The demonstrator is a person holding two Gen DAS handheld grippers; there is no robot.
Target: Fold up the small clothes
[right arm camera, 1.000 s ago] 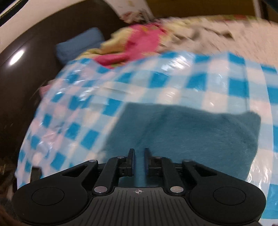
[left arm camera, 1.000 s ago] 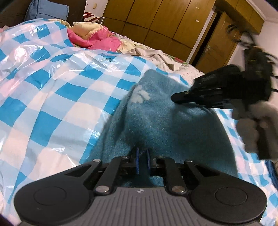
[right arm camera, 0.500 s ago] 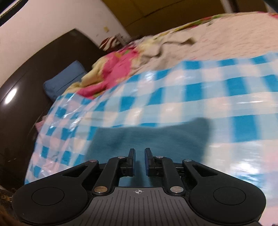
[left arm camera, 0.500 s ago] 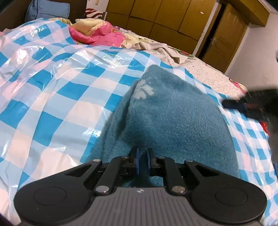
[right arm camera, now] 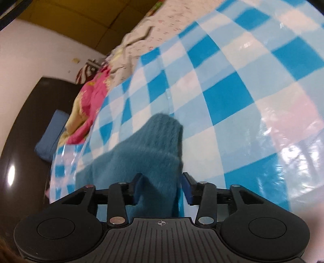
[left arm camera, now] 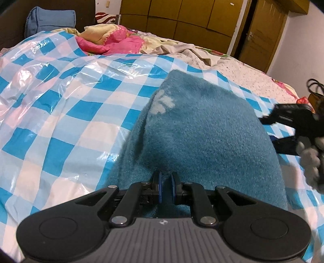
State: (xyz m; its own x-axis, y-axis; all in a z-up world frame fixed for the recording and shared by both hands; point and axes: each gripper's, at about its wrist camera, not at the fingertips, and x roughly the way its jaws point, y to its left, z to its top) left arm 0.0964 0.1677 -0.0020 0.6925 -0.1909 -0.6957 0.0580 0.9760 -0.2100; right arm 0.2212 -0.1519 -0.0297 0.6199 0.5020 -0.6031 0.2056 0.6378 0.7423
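Observation:
A fuzzy teal garment (left arm camera: pixel 204 129) with a pale mark lies folded over on a blue-and-white checked plastic sheet (left arm camera: pixel 60 97) on a bed. My left gripper (left arm camera: pixel 165 183) is shut on the garment's near edge. My right gripper (right arm camera: pixel 161 185) is open, its fingers either side of a teal corner of the garment (right arm camera: pixel 154 145). In the left wrist view the right gripper (left arm camera: pixel 265 121) sits at the garment's right edge, held by a gloved hand.
A pink and yellow blanket (left arm camera: pixel 113 40) and crumpled pale sheets (left arm camera: pixel 182 50) lie at the far side of the bed. A blue pillow (left arm camera: pixel 50 20) leans on the dark headboard. Wooden wardrobes (left arm camera: pixel 182 18) and a door stand behind.
My right gripper has opened and swung back to the garment's right corner, tilting as it came. My left gripper keeps its hold and has barely moved.

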